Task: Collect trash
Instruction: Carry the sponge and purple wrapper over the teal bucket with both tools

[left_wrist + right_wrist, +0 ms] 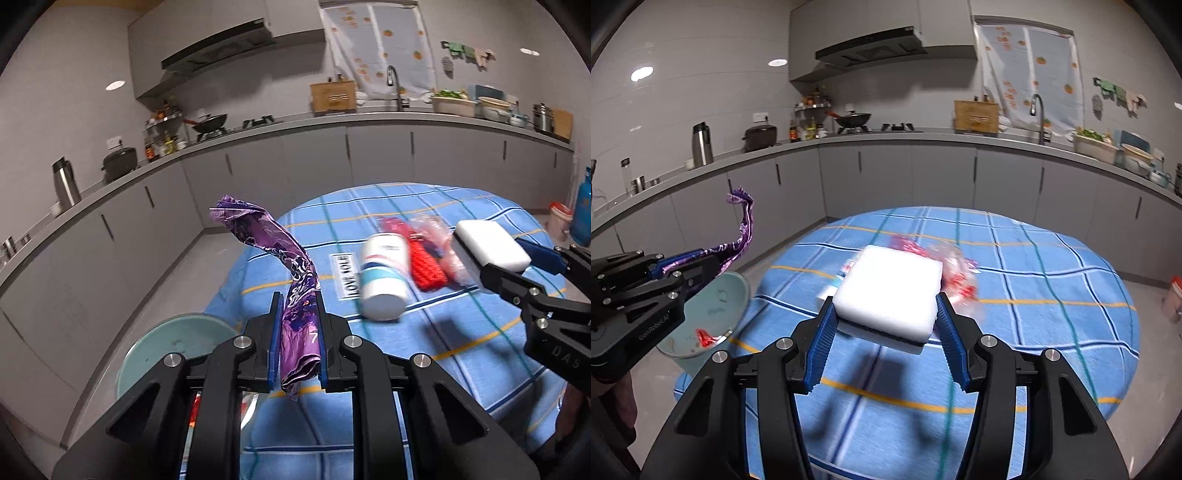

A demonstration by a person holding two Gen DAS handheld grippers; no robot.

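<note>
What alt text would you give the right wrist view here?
The right gripper holds a white foam block above a round table with a blue plaid cloth. At left, the left gripper clamps a crumpled purple foil wrapper over a pale green bin.

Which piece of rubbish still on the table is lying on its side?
The white cup with the blue and red bands: it lies tipped over on the blue tablecloth, beside the red wrappers, which are just crumpled.
</note>
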